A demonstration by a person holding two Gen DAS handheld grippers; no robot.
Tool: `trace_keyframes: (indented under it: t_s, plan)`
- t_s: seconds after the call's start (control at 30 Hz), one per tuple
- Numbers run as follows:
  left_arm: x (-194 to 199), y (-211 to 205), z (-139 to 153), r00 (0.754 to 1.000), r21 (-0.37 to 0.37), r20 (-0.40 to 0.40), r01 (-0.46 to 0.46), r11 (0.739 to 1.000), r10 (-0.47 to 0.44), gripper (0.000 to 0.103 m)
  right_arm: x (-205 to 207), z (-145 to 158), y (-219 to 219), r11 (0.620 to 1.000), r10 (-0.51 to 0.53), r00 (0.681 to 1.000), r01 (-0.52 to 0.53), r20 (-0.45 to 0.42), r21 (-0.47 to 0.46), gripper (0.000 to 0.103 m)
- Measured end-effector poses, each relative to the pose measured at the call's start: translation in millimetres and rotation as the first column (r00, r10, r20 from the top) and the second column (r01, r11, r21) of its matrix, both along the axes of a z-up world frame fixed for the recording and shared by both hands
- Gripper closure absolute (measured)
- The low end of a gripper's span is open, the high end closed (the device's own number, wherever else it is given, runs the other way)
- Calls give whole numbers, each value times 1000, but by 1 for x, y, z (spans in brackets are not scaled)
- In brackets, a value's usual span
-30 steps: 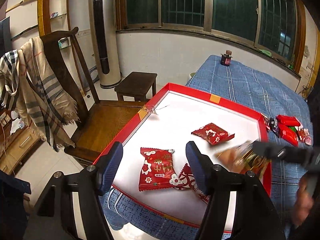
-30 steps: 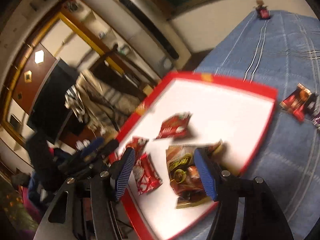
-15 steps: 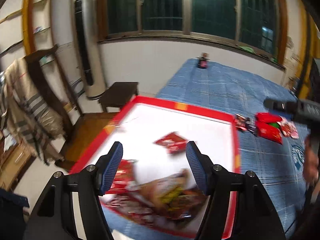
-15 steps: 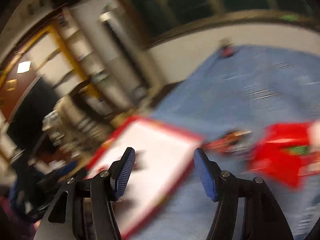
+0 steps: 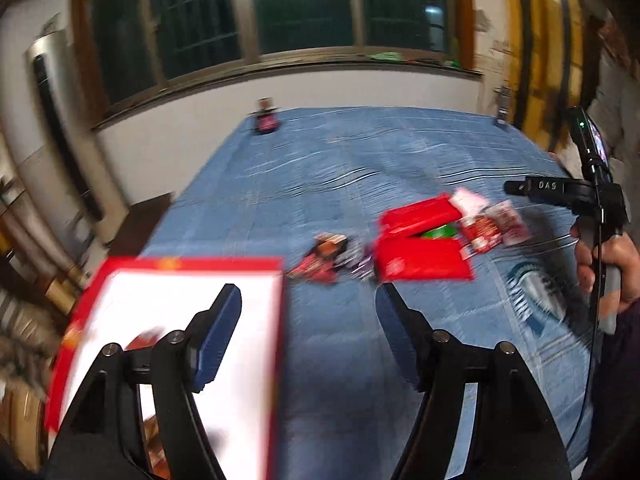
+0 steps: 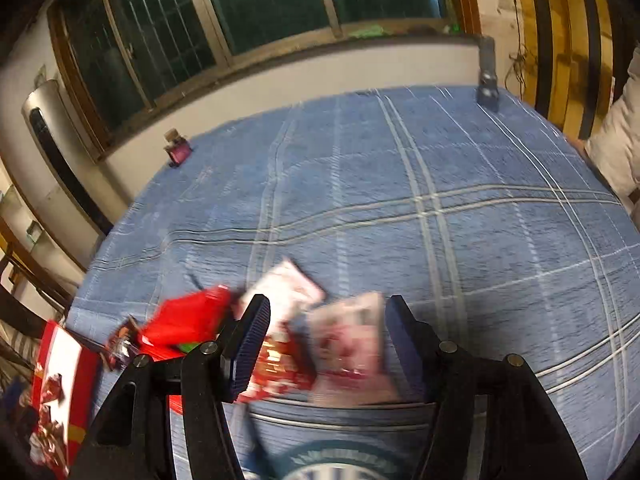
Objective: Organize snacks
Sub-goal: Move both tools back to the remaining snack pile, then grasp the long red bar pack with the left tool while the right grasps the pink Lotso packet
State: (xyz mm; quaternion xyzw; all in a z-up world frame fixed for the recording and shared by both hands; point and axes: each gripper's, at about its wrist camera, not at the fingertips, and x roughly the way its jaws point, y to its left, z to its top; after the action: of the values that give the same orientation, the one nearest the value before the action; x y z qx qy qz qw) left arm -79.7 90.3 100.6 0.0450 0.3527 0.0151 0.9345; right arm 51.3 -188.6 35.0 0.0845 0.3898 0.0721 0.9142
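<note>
Loose snacks lie on the blue plaid cloth (image 6: pixel 440 200): two red packets (image 5: pixel 420 256), small dark packets (image 5: pixel 324 256) and pink-white packets (image 5: pixel 492 220). The red-rimmed white tray (image 5: pixel 278 320) holds a few packets at the lower left. My left gripper (image 5: pixel 308 320) hovers between tray and pile; its jaws are opening with nothing between them. A hand holds my right gripper (image 5: pixel 516 189) over the pile. In the right wrist view my right gripper (image 6: pixel 326 332) is closing, and a pink-white packet (image 6: pixel 352 336) lies between its fingers with the pads off it.
A small dark-red bottle (image 5: pixel 266 120) stands at the cloth's far edge under the windows. A tall floor air conditioner (image 5: pixel 52 120) is by the left wall. A dark object (image 6: pixel 488 88) sits at the far right corner, and a pale pillow (image 6: pixel 616 140) is beside it.
Both grippers swung right, from over the tray to the snack pile on the cloth. The brown packet that was between the right fingers now stays behind in the tray.
</note>
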Motion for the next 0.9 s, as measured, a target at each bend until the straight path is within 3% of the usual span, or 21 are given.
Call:
trace_keyframes:
  t_s: [0.13,0.23,0.4,0.6,0.7,0.9]
  plan:
    - [45,-35,-9,995,60,-23,99,993,-98,34,0,-1,-26,997,4,999,-1,-38,77,49]
    - [75,-57,-20,985,167,-50,169,971,-163,34,3,-3,-34,997,16,998,-11,-66,73,56]
    - [102,-80,-34,952,335,-114,307,891,-285,34,7,-13,-41,996,31,991,-19,-131,90,58]
    - [103,-107,-45,859,413,-195,510,755,-473,34,16,-30,-28,998,41,980,-30,-196,58,58]
    - [110,-116,-50,846,435,-219,530,728,-486,34,18,-34,-20,998,54,979,-46,-198,45,58]
    - [135,-123,-58,828,419,-248,560,715,-503,34,20,-40,-8,998,65,976,-63,-206,16,58]
